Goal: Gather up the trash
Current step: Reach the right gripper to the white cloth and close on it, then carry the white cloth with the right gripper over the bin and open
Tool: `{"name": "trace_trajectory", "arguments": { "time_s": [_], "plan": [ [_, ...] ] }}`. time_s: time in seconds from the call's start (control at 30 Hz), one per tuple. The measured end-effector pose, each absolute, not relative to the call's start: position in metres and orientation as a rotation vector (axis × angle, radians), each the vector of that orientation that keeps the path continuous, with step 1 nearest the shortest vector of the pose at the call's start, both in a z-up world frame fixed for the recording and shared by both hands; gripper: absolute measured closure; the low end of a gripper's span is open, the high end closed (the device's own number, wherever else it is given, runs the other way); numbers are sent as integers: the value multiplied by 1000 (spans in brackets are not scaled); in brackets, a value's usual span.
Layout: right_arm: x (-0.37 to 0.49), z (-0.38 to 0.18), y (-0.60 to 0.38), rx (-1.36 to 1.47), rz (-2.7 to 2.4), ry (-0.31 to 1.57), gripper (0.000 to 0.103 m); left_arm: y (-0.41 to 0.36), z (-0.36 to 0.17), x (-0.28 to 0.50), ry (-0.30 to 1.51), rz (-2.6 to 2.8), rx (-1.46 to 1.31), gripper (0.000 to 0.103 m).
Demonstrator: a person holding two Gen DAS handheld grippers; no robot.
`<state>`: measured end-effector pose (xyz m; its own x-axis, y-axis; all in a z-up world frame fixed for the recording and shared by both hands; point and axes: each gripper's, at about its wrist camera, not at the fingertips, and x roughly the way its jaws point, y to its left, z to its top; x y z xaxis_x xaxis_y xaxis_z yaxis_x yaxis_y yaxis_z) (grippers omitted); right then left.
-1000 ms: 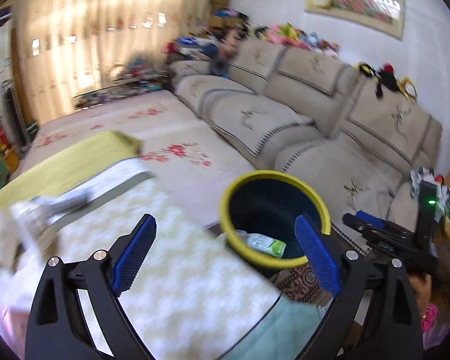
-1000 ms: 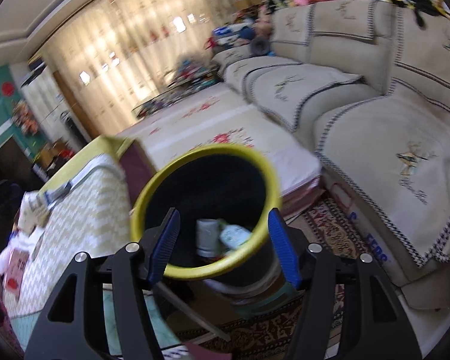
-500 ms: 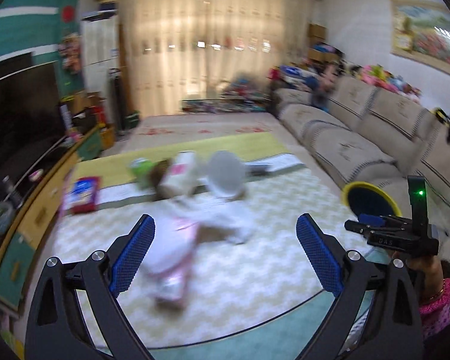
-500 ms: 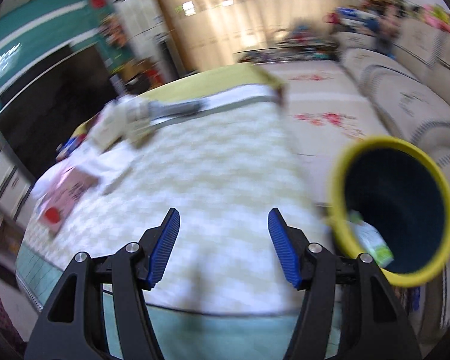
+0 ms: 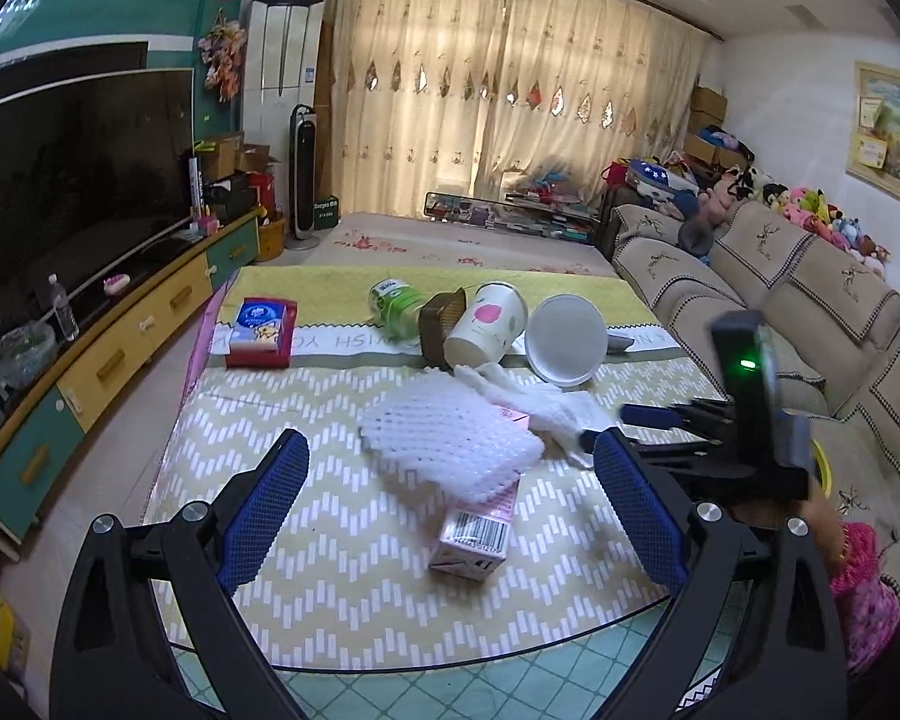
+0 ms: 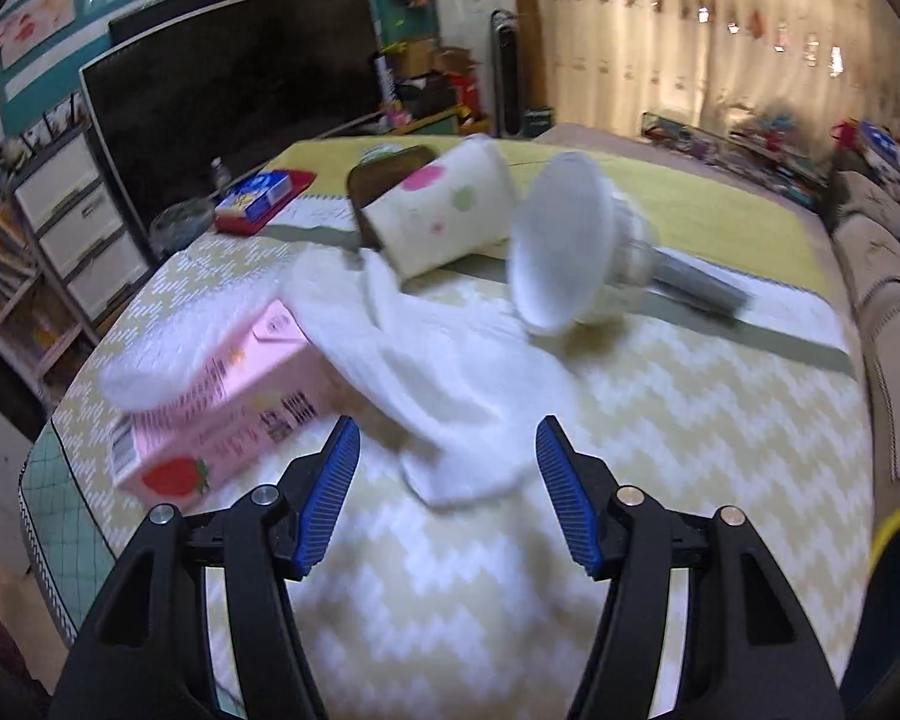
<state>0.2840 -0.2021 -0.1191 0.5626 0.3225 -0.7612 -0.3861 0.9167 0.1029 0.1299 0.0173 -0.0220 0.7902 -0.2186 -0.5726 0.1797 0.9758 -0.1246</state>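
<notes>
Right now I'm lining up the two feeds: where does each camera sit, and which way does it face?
Left wrist: behind the open left tongs, facing the table, TV and curtains; right tongs and a hand show.
Right wrist: behind the open right tongs, low over the tissue, facing the TV.
Shared: pink carton, spotted cup.

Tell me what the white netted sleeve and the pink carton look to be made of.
Netted sleeve: likely soft foam mesh, matte white, with open diamond holes. Pink carton: seemingly coated paperboard, smooth and printed, with a barcode and folded edges.

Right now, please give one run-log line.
left gripper: open, empty | right gripper: open, facing white tissue | pink carton: on table
</notes>
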Motion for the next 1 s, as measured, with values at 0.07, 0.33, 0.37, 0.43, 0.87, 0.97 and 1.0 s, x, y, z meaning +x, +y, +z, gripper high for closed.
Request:
{"name": "trace_trajectory", "arguments": {
  "time_s": [0.07,0.33,0.37,0.43,0.87,0.97,1.0],
  "plan": [
    [295,-124,-191,-91,428,900,45,18,-25,132,628,-213,-71,9],
    [315,-135,-198,-42,404,971,96,21,-31,136,645,-207,-90,9],
    [312,-131,-203,-20,412,966,97,21,-32,137,646,-208,-91,9],
    [304,-123,-211,11,424,947,97,20,-33,137,649,-211,-91,9],
    [232,-39,-284,218,476,748,97,2,-32,135,650,-244,-75,9],
    [216,-24,-307,246,452,700,97,-2,-31,134,650,-254,-69,9],
    [212,-21,-312,252,442,688,97,-4,-31,133,650,-258,-66,9]
  ]
}}
